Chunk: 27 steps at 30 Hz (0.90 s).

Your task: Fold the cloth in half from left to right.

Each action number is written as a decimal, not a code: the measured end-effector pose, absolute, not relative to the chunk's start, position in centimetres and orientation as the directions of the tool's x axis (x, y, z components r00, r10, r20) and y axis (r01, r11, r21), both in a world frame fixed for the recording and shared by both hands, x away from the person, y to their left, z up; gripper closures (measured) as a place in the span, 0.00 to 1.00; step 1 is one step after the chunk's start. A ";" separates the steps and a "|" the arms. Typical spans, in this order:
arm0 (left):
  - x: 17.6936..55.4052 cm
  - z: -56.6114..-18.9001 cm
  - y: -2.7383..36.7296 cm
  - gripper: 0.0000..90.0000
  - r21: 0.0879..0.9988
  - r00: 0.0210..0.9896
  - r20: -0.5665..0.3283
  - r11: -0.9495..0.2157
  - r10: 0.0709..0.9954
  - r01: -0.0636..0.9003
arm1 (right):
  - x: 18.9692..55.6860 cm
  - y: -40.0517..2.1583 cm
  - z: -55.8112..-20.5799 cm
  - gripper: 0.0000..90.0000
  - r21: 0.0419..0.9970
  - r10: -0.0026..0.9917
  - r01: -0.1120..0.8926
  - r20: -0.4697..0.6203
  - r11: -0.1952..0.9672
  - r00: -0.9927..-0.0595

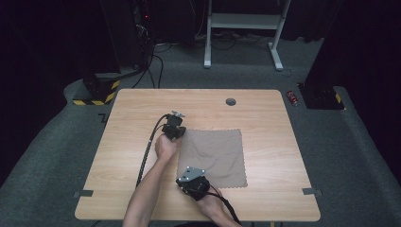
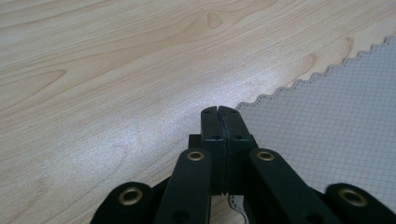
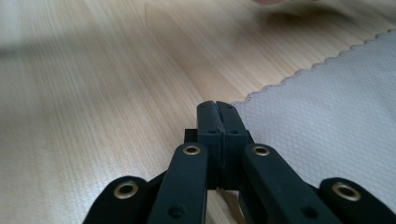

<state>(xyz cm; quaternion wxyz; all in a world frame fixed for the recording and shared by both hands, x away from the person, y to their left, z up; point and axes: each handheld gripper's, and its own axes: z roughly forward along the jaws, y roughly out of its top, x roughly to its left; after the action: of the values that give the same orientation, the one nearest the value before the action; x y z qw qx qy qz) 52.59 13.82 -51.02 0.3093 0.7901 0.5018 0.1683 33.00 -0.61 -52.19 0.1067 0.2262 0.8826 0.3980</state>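
A grey cloth (image 1: 215,153) with scalloped edges lies flat on the wooden table (image 1: 137,113). My left gripper (image 1: 176,135) points down at the cloth's far left corner. In the left gripper view its jaws (image 2: 218,112) are pressed together right where the corner of the cloth (image 2: 327,116) ends, seemingly pinching it. My right gripper (image 1: 189,176) is at the near left corner. In the right gripper view its jaws (image 3: 217,106) are likewise closed tight against the corner of the cloth (image 3: 327,102). The pinched bit of fabric itself is hidden by the jaws.
A round cable hole (image 1: 231,101) sits near the table's far edge. Tape marks (image 1: 83,193) (image 1: 312,191) flag the near corners. The left gripper's cable (image 1: 146,151) trails along the forearm. A white desk frame (image 1: 246,28) and a red object (image 1: 292,98) are on the floor beyond.
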 end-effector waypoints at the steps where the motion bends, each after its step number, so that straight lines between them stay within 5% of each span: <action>1: 52.6 -51.0 14.0 1.00 0.658 0.440 -0.051 -0.302 0.896 0.690 | 33.2 -1.1 -51.9 1.00 0.767 0.489 0.329 0.022 0.551 -0.872; 27: 52.0 -48.2 16.7 1.00 0.692 0.437 -0.043 -0.289 0.898 0.661 | 33.0 0.6 -49.3 1.00 0.785 0.447 0.279 0.002 0.553 -0.894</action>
<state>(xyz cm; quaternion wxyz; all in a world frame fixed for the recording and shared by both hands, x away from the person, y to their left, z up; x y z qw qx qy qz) 52.00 16.74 -48.20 0.3271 0.7820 0.4986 0.1812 32.97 0.62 -49.26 0.0992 0.2073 0.8756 0.4249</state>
